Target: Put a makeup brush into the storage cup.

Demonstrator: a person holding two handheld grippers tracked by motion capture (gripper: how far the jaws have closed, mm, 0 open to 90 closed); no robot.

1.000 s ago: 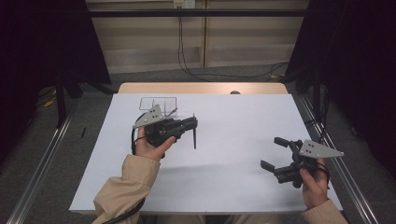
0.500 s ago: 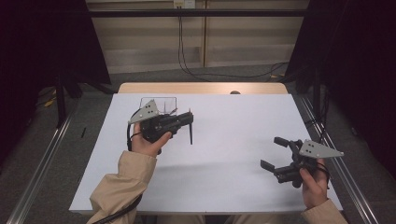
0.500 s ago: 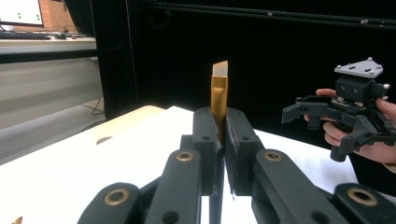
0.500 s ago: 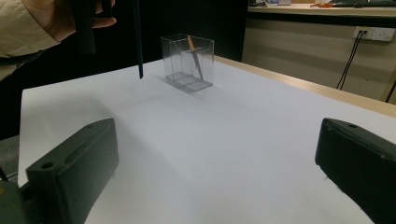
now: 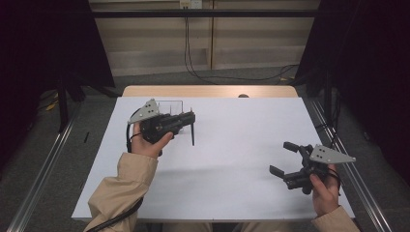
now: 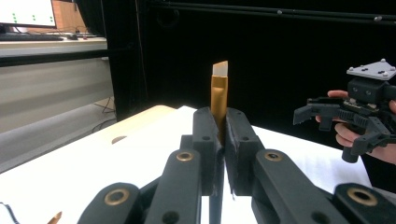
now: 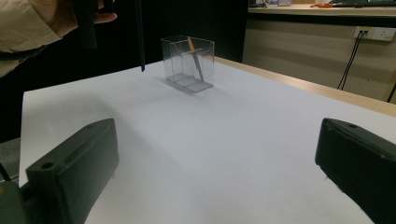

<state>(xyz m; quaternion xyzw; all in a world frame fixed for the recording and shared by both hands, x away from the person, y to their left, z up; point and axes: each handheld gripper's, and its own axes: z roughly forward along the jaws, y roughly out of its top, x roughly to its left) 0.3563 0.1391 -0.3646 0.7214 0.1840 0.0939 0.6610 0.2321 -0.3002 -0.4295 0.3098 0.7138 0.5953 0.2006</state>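
Note:
My left gripper (image 5: 191,117) is shut on a thin dark stick (image 5: 192,133) that hangs straight down over the white table, its tip just above the surface. Its gold end with a pale tip (image 6: 219,91) rises above the closed jaws of the left gripper (image 6: 222,135). A clear plastic box (image 5: 170,103) stands just behind this gripper. The same box (image 7: 188,63) holds a similar stick (image 7: 196,60) with an orange top, leaning inside. My right gripper (image 5: 283,158) is held at the table's right front, open with nothing between its jaws; it is seen again as the right gripper (image 7: 215,172).
White sheet (image 5: 241,145) covers the table, with a wooden strip (image 5: 208,91) along the far edge. Metal rails (image 5: 43,169) run along both sides. A small dark spot (image 5: 243,95) sits at the far edge. Cables hang on the back wall.
My left gripper has moved a little left and away, toward the clear box, carrying the stick. The right gripper has stayed where it was.

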